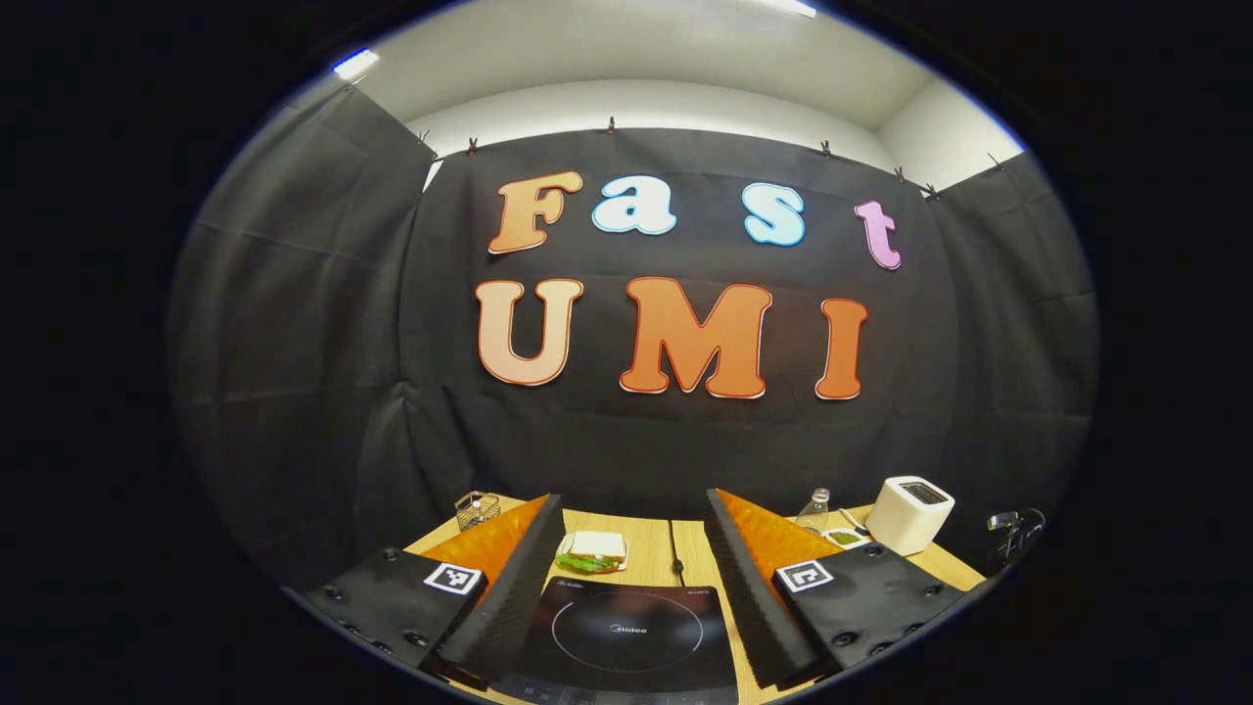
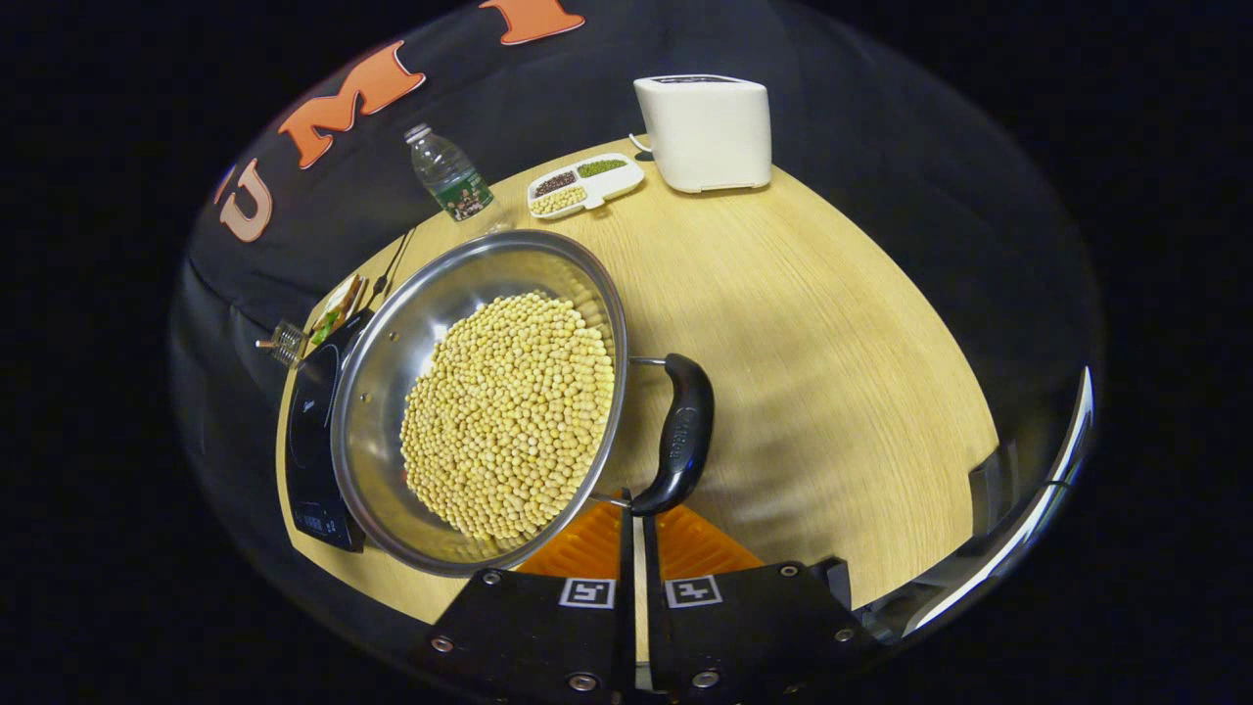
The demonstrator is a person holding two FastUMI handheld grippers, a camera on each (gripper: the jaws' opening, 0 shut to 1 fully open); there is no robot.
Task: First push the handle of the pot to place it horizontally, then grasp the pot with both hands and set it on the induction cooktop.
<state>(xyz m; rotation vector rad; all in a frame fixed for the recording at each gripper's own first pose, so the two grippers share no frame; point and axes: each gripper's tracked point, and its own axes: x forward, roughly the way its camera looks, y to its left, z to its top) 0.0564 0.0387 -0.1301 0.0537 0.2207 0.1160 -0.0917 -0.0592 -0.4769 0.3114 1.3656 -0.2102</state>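
Observation:
A steel pot (image 2: 392,392) full of yellow soybeans sits on the wooden table (image 2: 832,343) in the right gripper view. Its black side handle (image 2: 682,431) faces me and runs roughly up and down in the picture. My right gripper (image 2: 633,507) is shut, its fingertips right at the near end of that handle, with nothing between the fingers. The black induction cooktop (image 2: 311,431) lies just left of the pot, partly hidden by its rim. In the left gripper view my left gripper (image 1: 633,497) is open wide, hovering over the induction cooktop (image 1: 626,632).
A white toaster (image 2: 705,132), a divided dish of beans (image 2: 585,183) and a water bottle (image 2: 448,174) stand at the table's far edge. A sandwich (image 1: 592,551) and a small wire basket (image 1: 477,509) lie beyond the cooktop. A metal rail (image 2: 1028,529) curves at the right.

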